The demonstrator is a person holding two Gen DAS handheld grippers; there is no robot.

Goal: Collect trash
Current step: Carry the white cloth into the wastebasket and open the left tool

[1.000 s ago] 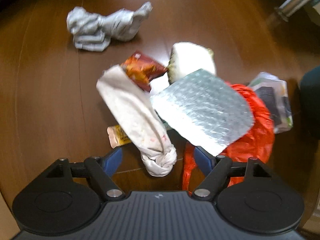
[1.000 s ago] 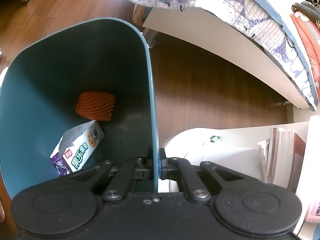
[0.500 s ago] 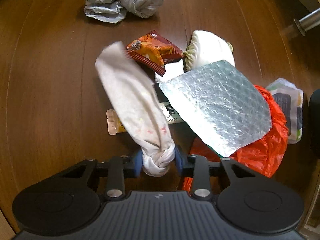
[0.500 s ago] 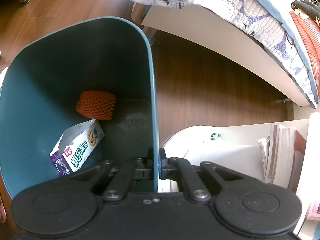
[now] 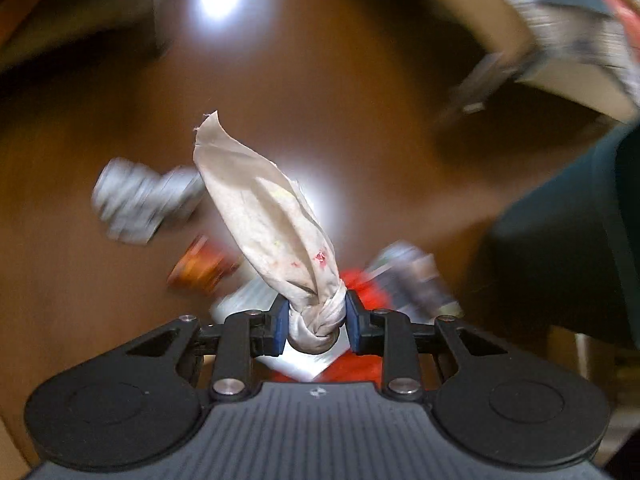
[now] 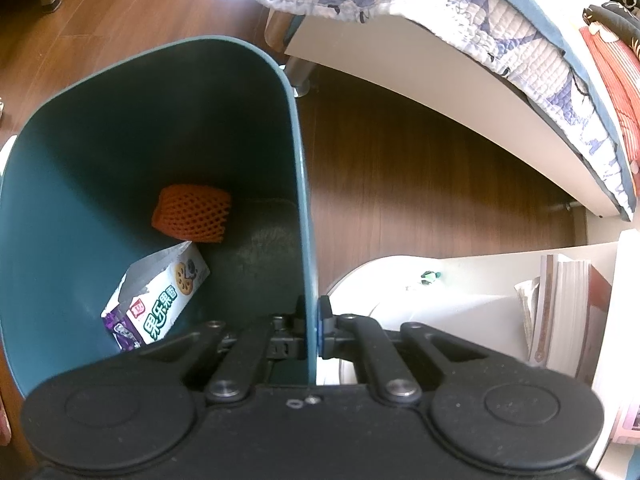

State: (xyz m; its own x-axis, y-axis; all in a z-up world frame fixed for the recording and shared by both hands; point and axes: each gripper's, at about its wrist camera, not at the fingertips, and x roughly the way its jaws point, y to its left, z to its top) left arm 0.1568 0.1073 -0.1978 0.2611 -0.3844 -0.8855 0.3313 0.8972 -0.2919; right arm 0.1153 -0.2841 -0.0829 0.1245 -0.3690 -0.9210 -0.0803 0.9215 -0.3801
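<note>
My left gripper [image 5: 316, 320] is shut on the knotted end of a white stained cloth bag [image 5: 272, 216] and holds it lifted above the brown floor. Below it, blurred, lie a grey crumpled wrapper [image 5: 140, 204], an orange snack packet [image 5: 200, 268], a silver bubble mailer [image 5: 248, 300] and a red plastic bag [image 5: 360, 284]. My right gripper [image 6: 310, 320] is shut on the rim of the teal trash bin [image 6: 296, 160]. Inside the bin lie an orange foam fruit net [image 6: 192, 212] and a cookie box [image 6: 160, 300]. The bin also shows dark at the right of the left wrist view [image 5: 560, 240].
A bed with a quilted cover [image 6: 480, 20] stands behind the bin, with a metal leg [image 6: 296, 72]. A white shelf with books [image 6: 560, 300] is at the right. The floor is brown wood [image 6: 420, 180].
My left gripper closed on the knot of the white bag and lifted it, swinging up and toward the bin. The right gripper and bin stayed still.
</note>
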